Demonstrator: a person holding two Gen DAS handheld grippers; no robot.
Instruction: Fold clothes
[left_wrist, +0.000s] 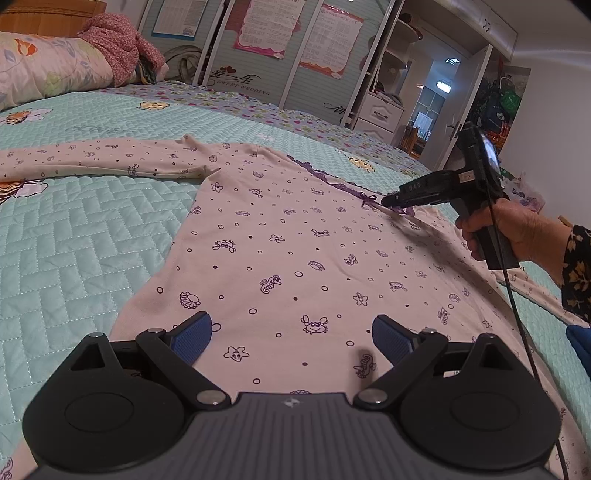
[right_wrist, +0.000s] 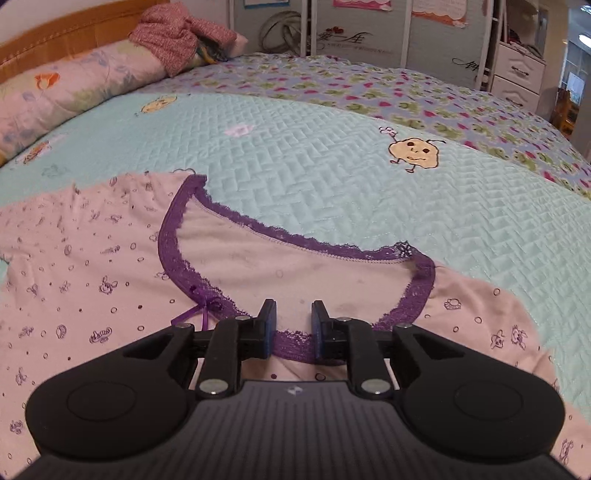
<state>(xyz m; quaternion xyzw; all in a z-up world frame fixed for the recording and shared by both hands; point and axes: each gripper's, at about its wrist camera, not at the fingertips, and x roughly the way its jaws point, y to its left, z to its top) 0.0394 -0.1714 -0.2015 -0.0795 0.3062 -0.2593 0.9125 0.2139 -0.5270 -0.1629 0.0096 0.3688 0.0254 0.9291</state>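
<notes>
Two grippers are in play over one garment: a pale pink long-sleeved top (left_wrist: 295, 258) printed with little sea creatures, lying flat, front up, on the quilted green bedspread (left_wrist: 92, 229) of the bed. My left gripper (left_wrist: 291, 332) hovers above the lower body of the top with its blue pads spread wide and nothing between them. My right gripper (right_wrist: 293, 328) is down at the front of the neckline, its pads narrowly apart with the purple lace trim (right_wrist: 295, 349) running across the gap just beside the small ribbon bow (right_wrist: 207, 306); I see no clear pinch on the lace, so I judge it is not gripped at this moment. One sleeve (left_wrist: 92, 162) stretches straight out to the side, unfolded, so I take it the folding proper has hardly begun and I am at the stage of taking hold at the collar. Next I would need to close firmly on the trim, catching both layers if I can, and bring my left gripper to an edge or the sleeve before lifting, since thin stretchy knit will sag and bunch if it is raised from one point.
</notes>
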